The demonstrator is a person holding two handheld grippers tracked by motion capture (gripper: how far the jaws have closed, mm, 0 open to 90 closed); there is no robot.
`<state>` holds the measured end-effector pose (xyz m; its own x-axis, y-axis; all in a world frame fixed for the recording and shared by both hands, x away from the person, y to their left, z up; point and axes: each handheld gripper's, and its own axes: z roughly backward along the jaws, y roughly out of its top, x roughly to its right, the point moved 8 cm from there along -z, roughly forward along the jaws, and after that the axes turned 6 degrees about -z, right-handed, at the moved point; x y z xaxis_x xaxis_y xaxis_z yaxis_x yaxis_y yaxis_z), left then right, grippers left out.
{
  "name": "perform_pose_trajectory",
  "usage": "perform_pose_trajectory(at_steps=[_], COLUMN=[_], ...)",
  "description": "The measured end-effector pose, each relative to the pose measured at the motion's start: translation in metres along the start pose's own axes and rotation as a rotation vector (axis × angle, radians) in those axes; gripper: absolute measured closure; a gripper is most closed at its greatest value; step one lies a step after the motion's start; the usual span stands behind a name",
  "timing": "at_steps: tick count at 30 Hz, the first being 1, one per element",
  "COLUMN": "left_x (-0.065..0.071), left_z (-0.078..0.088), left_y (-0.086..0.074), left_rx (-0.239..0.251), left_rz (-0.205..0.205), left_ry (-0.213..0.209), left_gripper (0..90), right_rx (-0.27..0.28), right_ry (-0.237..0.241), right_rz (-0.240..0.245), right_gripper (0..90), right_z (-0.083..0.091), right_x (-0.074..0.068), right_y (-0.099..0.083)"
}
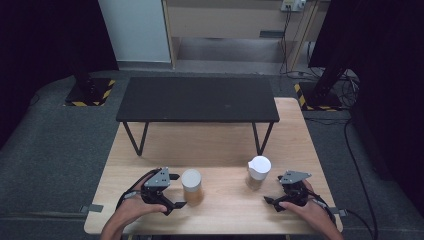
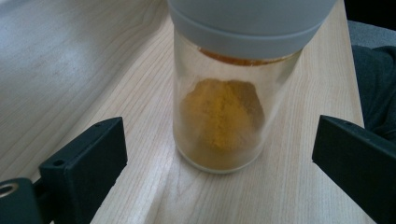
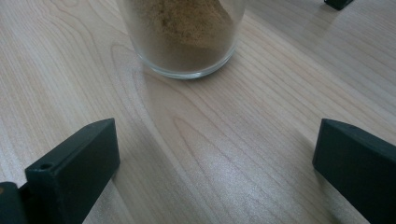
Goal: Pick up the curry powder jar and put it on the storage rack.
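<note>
Two glass spice jars stand on the wooden table. The left jar, with a pale grey lid, holds orange-yellow powder. My left gripper is open, and this jar stands upright between its jaw tips without touching either. The right jar has a white lid and brownish powder. My right gripper is open just to that jar's right. Its jaws are wide apart over bare wood, with the jar a little ahead of them.
A low black bench on thin legs stands across the back half of the table. Bare wood lies between the two jars and under the bench. The table's front edge is close behind both hands. A small black object shows beyond the right jar.
</note>
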<state>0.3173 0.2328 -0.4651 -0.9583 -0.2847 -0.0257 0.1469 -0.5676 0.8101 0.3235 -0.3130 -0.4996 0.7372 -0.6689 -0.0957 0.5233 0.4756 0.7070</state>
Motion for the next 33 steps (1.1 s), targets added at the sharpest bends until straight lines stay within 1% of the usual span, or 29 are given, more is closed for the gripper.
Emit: perform_pose_trajectory(at_steps=[10, 16, 30, 33], left_x=[0.002, 0.004, 0.007, 0.007], left_z=[-0.003, -0.004, -0.006, -0.007], left_y=[0.007, 0.01, 0.019, 0.02], left_rx=[0.023, 0.051, 0.094, 0.096], left_rz=[-0.012, -0.008, -0.012, -0.011], left_ry=[0.0, 0.008, 0.013, 0.015], left_gripper=[1.8, 1.4, 3.4, 3.6], right_rx=[0.0, 0.0, 0.0, 0.0], right_ry=[0.0, 0.0, 0.0, 0.0], right_rz=[0.0, 0.0, 0.0, 0.0], right_gripper=[1.2, 1.2, 1.3, 1.3], right_z=[0.0, 0.0, 0.0, 0.0], right_x=[0.0, 0.0, 0.0, 0.0], right_y=[0.0, 0.0, 0.0, 0.0])
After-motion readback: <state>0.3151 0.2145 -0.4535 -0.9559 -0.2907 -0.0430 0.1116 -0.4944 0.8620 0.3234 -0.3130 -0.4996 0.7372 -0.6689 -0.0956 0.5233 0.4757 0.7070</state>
